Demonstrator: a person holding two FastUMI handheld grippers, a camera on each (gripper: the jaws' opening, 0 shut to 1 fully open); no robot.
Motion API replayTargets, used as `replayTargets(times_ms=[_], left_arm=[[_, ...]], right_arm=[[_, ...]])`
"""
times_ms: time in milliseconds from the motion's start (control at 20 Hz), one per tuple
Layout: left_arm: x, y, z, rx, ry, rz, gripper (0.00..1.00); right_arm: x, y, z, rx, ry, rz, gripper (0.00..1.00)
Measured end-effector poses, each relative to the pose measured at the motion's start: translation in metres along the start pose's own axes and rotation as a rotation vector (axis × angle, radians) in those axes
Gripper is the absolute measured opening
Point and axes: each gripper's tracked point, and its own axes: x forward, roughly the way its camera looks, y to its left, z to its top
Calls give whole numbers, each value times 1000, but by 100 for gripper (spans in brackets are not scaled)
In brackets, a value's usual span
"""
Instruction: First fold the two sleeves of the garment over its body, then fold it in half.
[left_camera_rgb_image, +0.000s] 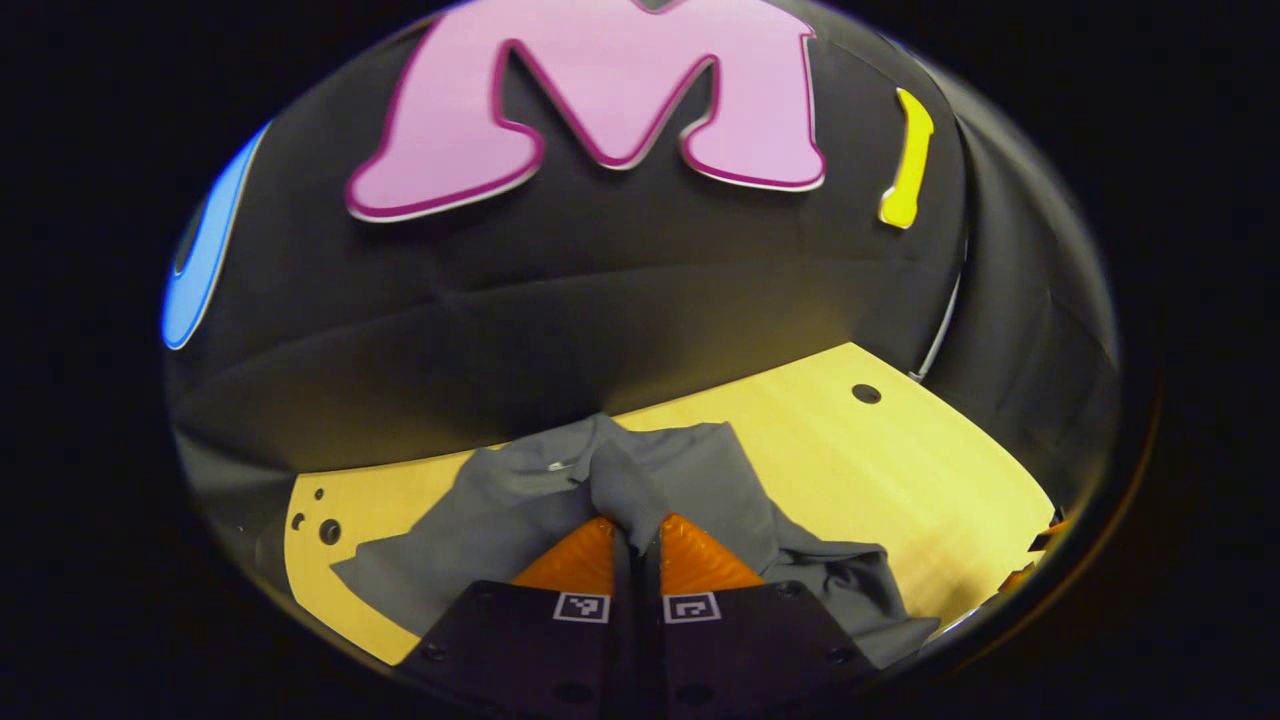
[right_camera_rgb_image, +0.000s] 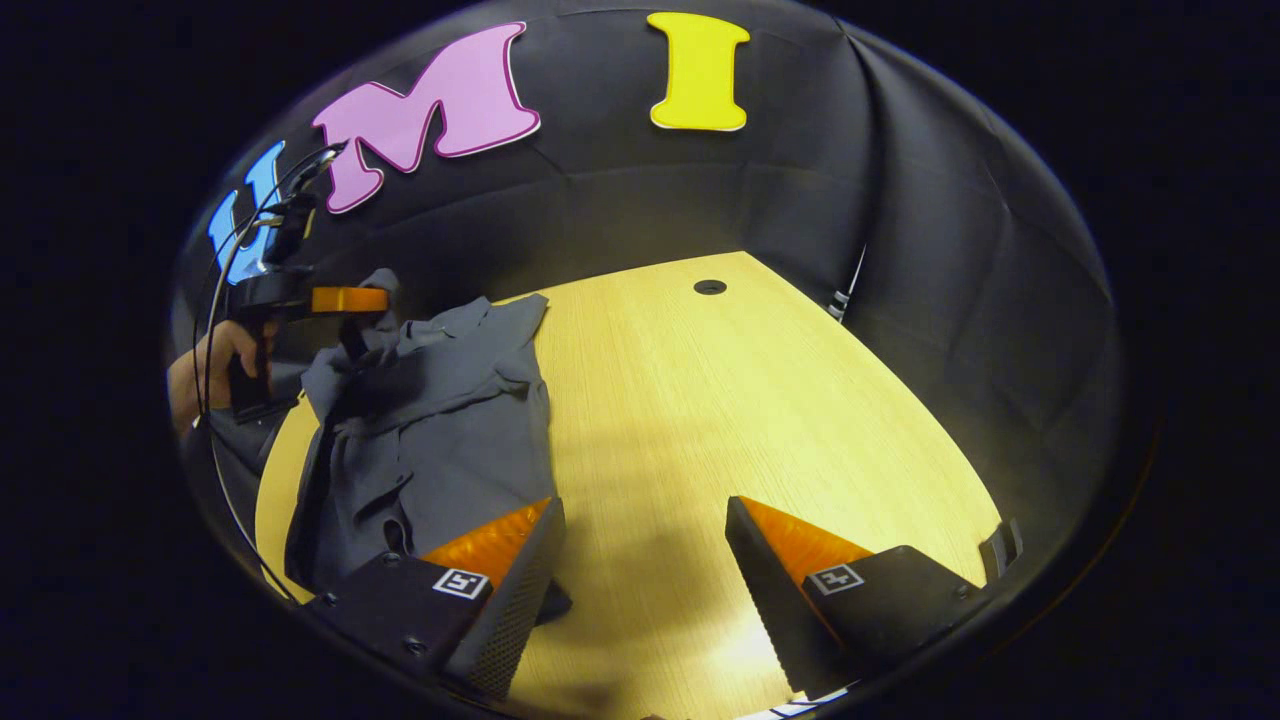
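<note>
A grey shirt (right_camera_rgb_image: 430, 430) lies on the wooden table (right_camera_rgb_image: 720, 420), toward the left in the right gripper view. In the left gripper view the same grey shirt (left_camera_rgb_image: 690, 480) spreads just ahead of my left gripper (left_camera_rgb_image: 636, 535), which is shut on a raised fold of its cloth. The right gripper view shows that left gripper (right_camera_rgb_image: 345, 300) farther off, held by a hand (right_camera_rgb_image: 205, 365) and lifting the shirt's far part above the table. My right gripper (right_camera_rgb_image: 645, 520) stands open low over bare wood, with its left finger (right_camera_rgb_image: 500, 545) over the shirt's near edge.
The wooden table (left_camera_rgb_image: 900, 450) has a small round hole (left_camera_rgb_image: 866, 393) near its far edge and several holes (left_camera_rgb_image: 318, 520) at its left. Black cloth walls close the booth behind and to the right. Bare wood stretches right of the shirt.
</note>
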Motion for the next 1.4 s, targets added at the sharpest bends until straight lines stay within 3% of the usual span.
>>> replayTargets(times_ms=[300,350,550,600,700,850,1050,1150,1300,1400], left_arm=[[42,-55,-2,66,29,-52,5],[48,-62,-5,72,39,-59,12],[54,-79,-9,24,43,-91,22],[51,-82,-9,2,36,-106,30],[44,-86,-4,-45,17,-135,58],[22,-71,5,-123,-29,-115,99],[-28,-22,-8,-209,-62,-39,93],[-59,6,-31,-238,-56,9,97],[-106,44,-87,-262,-20,83,93],[-141,65,-134,-277,31,132,97]], right_arm=[[3,-17,-1,13,17,-13,99],[4,-20,-2,16,18,-17,99],[5,-21,-1,13,22,-19,99],[6,-20,0,12,23,-16,100],[7,-17,1,13,25,-8,100],[7,-7,3,11,23,11,100],[7,13,5,2,26,52,99],[8,26,4,-8,34,79,100],[11,51,-4,-25,63,125,99],[12,65,-12,-46,87,146,100]])
